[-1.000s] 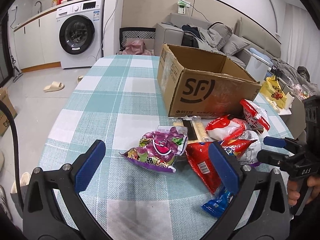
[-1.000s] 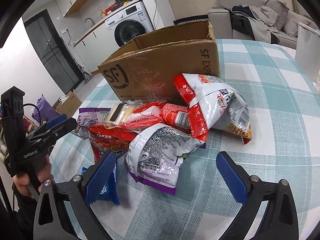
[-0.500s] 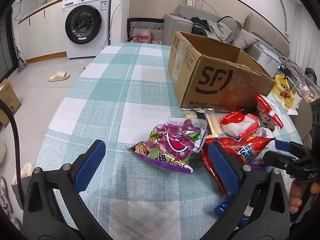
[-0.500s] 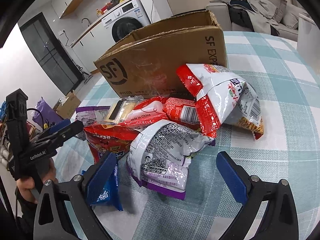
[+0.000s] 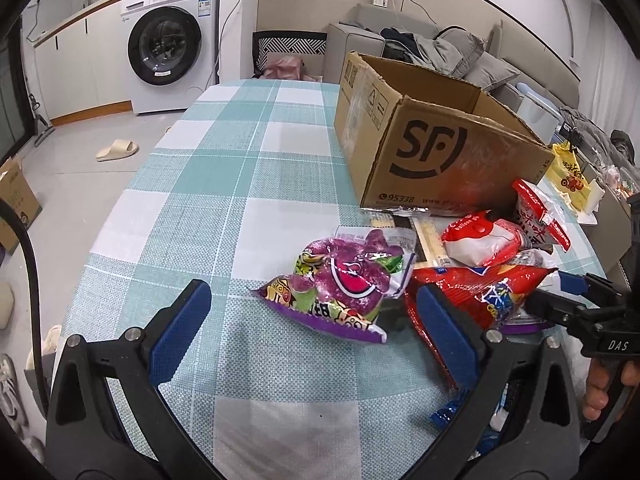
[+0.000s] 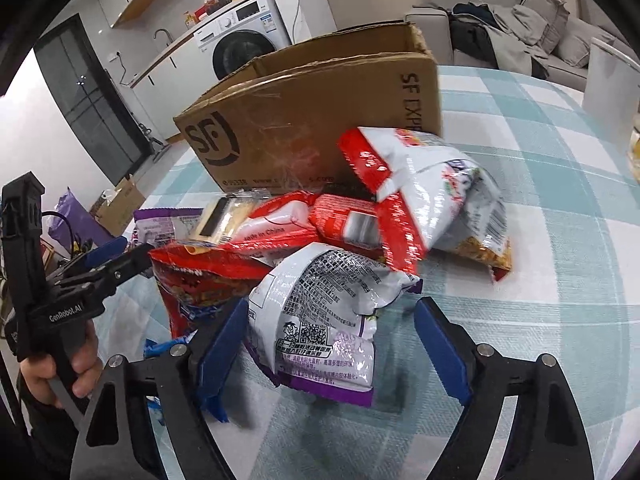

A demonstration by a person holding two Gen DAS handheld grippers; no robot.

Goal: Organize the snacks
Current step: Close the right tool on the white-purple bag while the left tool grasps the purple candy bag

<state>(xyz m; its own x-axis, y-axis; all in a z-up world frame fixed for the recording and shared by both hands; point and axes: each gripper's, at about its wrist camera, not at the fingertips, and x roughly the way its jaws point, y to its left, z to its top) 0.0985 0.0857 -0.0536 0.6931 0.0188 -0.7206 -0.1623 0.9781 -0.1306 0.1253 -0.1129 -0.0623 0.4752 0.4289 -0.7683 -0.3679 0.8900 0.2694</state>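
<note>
**Spotter:** Which bag goes first, and which side of you is it on?

**Me:** The white-and-purple bag (image 6: pixel 320 316) at the near end of the heap. In the right wrist view it lies straight ahead of my right gripper (image 6: pixel 330 344), partly between the blue pads, its purple sealed edge nearest me and its long axis running away toward the cardboard box (image 6: pixel 316 120). The left pad (image 6: pixel 220 346) looks to be touching or just beside its flank; the other stands clear. Jaws spread wide, holding nothing.

**Spotter:** And the left?

**Me:** My left gripper (image 5: pixel 316 328) is wide too, and empty. The purple cartoon bag (image 5: pixel 340 284) lies ahead of it, slightly right of centre, long axis slanting across the jaws. The red bag (image 5: pixel 476 288) sits against the right-hand pad.

**Spotter:** So the right is nearer its target?

**Me:** I judge so.

**Spotter:** How does the bag look?

**Me:** Puffy, glossy foil, crinkled, back face up with printed text and a QR code. It rests on the checked tablecloth (image 6: pixel 560 240), leaning on the red packets behind. The box stands open just beyond the pile.
</note>
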